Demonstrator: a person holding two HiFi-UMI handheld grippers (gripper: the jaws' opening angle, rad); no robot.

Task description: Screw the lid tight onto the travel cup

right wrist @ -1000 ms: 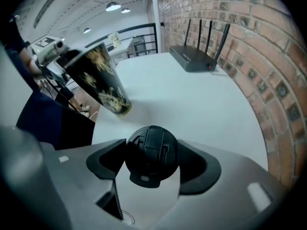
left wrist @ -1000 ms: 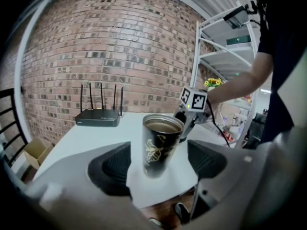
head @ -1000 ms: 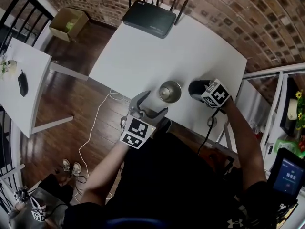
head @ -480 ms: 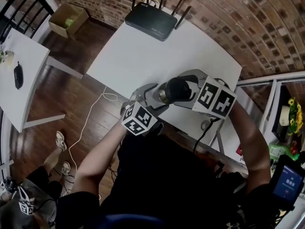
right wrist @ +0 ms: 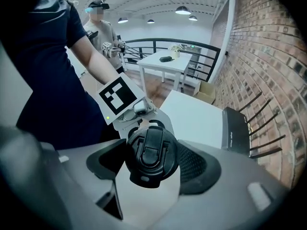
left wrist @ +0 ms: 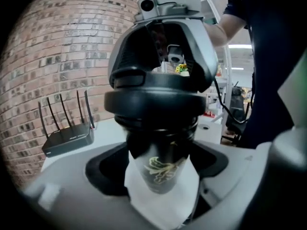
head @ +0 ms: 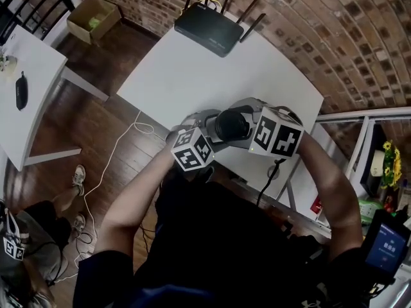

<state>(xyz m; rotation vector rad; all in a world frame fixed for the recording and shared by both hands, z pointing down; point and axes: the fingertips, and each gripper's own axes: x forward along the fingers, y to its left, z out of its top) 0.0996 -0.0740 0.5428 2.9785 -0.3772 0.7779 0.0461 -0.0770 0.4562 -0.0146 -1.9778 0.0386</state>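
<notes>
- Gripping the travel cup (left wrist: 162, 169) by its body, the left gripper (head: 207, 126) has its fingers opening, with the cup between them and touching both.
- Right gripper (head: 239, 124) fingers are clamped on the black lid (right wrist: 149, 158), which sits on the cup's mouth.
- Cup and lid show at the centre of the head view, by the lower edge of the white table (head: 192, 69).

No wording can be read

The travel cup (left wrist: 162, 169) bears a gold emblem with no legible letters. Small pale print on the router (right wrist: 231, 143) is too blurred to read, as are the white characters on the blue screen (head: 387, 241) at the near right.
</notes>
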